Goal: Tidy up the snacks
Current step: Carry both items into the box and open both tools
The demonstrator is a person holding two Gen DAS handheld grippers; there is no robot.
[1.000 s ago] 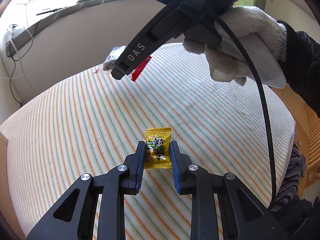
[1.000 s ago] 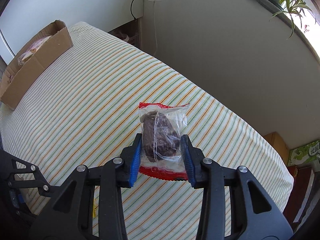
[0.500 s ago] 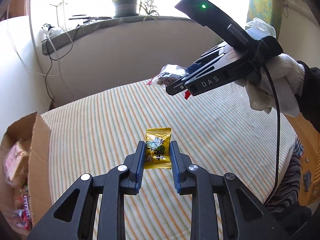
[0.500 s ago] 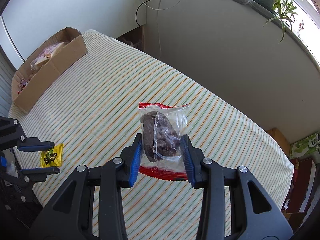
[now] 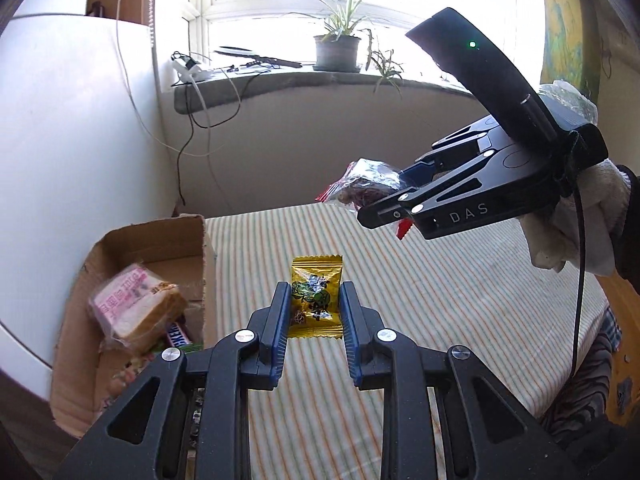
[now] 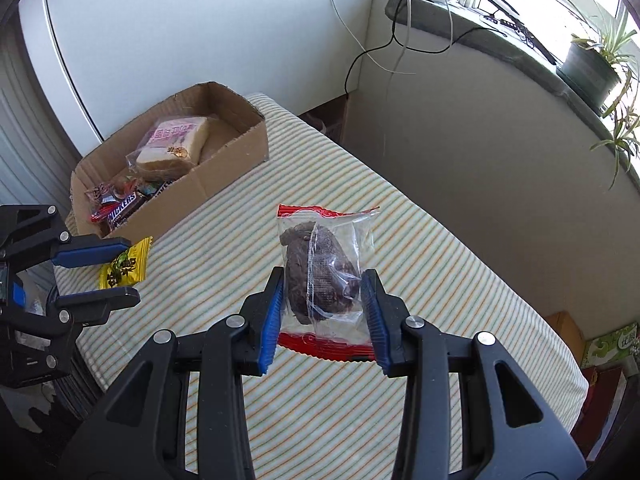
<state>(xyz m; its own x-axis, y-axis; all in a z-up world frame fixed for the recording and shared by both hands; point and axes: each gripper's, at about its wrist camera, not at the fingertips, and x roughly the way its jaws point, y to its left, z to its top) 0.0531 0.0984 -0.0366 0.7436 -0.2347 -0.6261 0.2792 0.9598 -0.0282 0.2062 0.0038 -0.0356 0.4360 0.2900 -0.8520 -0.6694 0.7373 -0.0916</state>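
My left gripper [image 5: 314, 300] is shut on a small yellow snack packet [image 5: 317, 296] and holds it above the striped table [image 5: 440, 300]. It also shows in the right wrist view [image 6: 96, 270] with the yellow packet [image 6: 126, 266]. My right gripper [image 6: 324, 288] is shut on a clear packet with a dark brown snack and red edges [image 6: 322, 272], held in the air; it shows in the left wrist view [image 5: 384, 196] with the packet [image 5: 368, 184]. An open cardboard box [image 6: 224, 164] with several snacks stands at the table's left end [image 5: 120, 248].
The box holds a wrapped sandwich cake [image 6: 174, 146] and a Snickers bar [image 6: 124, 208]. A white wall and a window sill with a potted plant [image 5: 336, 46] and cables lie behind the table. A wooden chair [image 5: 624, 320] stands at the right.
Both grippers have swung left toward the box with their packets still held. The box has come into full view in both wrist views.
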